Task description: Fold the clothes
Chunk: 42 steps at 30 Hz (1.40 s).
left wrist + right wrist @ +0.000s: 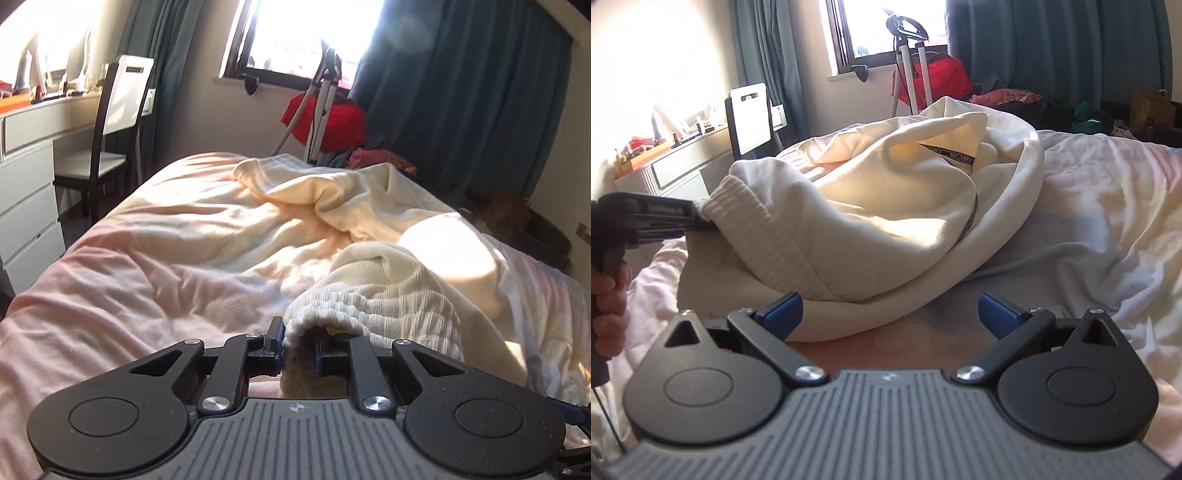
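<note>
Your left gripper (299, 350) is pinched on the ribbed hem (332, 314) of the cream sweatshirt (886, 206), the knit bunched thick between its pads. That band is elastic and rolled over; in my judgement it could creep out of the pinch under a sharp pull, or you could lift one layer only and leave the garment twisted. Your right gripper (890, 314) hangs spread and empty, just short of the sweatshirt's rounded near edge. Closing it there risks catching the pink duvet (1089, 221) underneath, which is soft, creased and close in tone. The sweatshirt lies crumpled in a heap on the bed, heavy fleece, neck label (951, 152) exposed. Beyond it, strong window (295, 33) glare washes out fabric edges.
</note>
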{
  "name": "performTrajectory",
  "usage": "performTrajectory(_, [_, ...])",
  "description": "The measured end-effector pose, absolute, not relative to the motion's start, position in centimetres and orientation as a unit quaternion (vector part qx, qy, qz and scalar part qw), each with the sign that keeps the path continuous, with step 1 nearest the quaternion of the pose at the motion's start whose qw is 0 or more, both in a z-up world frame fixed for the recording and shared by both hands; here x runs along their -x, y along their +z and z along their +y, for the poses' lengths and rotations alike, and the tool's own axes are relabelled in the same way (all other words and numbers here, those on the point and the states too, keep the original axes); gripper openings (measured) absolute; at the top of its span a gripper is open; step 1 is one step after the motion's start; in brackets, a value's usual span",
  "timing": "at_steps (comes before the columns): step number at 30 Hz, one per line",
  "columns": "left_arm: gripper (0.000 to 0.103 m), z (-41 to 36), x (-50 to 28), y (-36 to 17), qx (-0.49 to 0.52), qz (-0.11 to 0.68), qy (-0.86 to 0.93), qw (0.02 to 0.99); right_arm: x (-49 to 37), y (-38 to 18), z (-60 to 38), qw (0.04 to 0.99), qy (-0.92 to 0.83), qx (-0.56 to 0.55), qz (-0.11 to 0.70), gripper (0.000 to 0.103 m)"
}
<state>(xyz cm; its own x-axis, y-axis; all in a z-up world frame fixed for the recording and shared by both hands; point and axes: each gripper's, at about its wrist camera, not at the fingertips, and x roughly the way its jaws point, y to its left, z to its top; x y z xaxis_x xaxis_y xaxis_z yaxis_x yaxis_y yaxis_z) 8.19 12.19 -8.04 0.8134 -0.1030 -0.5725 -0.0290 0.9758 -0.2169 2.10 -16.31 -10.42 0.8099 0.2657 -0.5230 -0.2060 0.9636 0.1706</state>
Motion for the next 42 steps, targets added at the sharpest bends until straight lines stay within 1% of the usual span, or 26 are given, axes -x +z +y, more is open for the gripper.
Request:
performTrajectory(6, [0.024, 13.0, -8.7, -8.5, 0.135, 0.325, -0.015, 0.936, -3.6, -10.9, -17.9, 0.946, 0.110, -0.098, 0.290, 0.103])
performTrajectory(8, [0.034, 13.0, -8.5, -8.2, 0.142, 0.328, -0.010, 0.934, -3.7, -10.7, -18.5, 0.946, 0.105, -0.112, 0.286, 0.103])
performTrajectory(12, [0.045, 13.5, -6.2, -6.8, 0.162, 0.326, 0.018, 0.931, -3.1, -9.8, -19.6, 0.948, 0.099, -0.134, 0.270, 0.103])
performTrajectory(16, [0.060, 13.4, -2.7, -5.1, 0.196, 0.299, 0.029, 0.933, -2.2, -8.5, -20.5, 0.954, 0.087, -0.137, 0.253, 0.103])
performTrajectory(21, [0.066, 10.7, -1.0, -3.9, 0.212, 0.266, -0.021, 0.940, -0.8, -7.4, -22.0, 0.956, 0.076, -0.146, 0.242, 0.103])
performTrajectory(22, [0.070, 9.9, -1.0, -3.9, 0.213, 0.264, -0.038, 0.940, -0.5, -7.1, -22.2, 0.956, 0.077, -0.150, 0.239, 0.103])
performTrajectory(23, [0.071, 9.2, -0.9, -3.9, 0.213, 0.261, -0.054, 0.940, -0.3, -6.9, -22.5, 0.956, 0.077, -0.155, 0.237, 0.103])
performTrajectory(25, [0.071, 7.9, -1.0, -4.3, 0.219, 0.264, -0.084, 0.936, 0.1, -6.7, -23.1, 0.955, 0.077, -0.165, 0.232, 0.103])
performTrajectory(28, [0.071, 6.7, -2.2, -6.3, 0.232, 0.299, -0.099, 0.920, 0.1, -6.6, -24.2, 0.953, 0.072, -0.186, 0.230, 0.103])
performTrajectory(31, [0.069, 6.3, -3.9, -8.2, 0.244, 0.329, -0.089, 0.908, -0.3, -7.0, -24.9, 0.946, 0.071, -0.210, 0.236, 0.103])
performTrajectory(33, [0.073, 6.4, -5.0, -8.8, 0.264, 0.334, -0.097, 0.900, -0.6, -7.5, -25.1, 0.940, 0.075, -0.224, 0.246, 0.103])
performTrajectory(35, [0.072, 6.1, -5.8, -8.6, 0.270, 0.330, -0.117, 0.897, -0.8, -8.0, -24.9, 0.935, 0.081, -0.231, 0.256, 0.103])
performTrajectory(37, [0.067, 5.9, -6.1, -8.4, 0.275, 0.318, -0.150, 0.895, -0.9, -8.2, -24.7, 0.935, 0.088, -0.231, 0.255, 0.103])
performTrajectory(38, [0.068, 5.7, -6.2, -8.3, 0.280, 0.311, -0.164, 0.893, -1.0, -8.4, -24.5, 0.934, 0.091, -0.232, 0.254, 0.103])
performTrajectory(42, [0.066, 6.5, -6.5, -8.8, 0.347, 0.267, -0.250, 0.864, -1.4, -8.6, -24.2, 0.930, 0.102, -0.250, 0.250, 0.103])
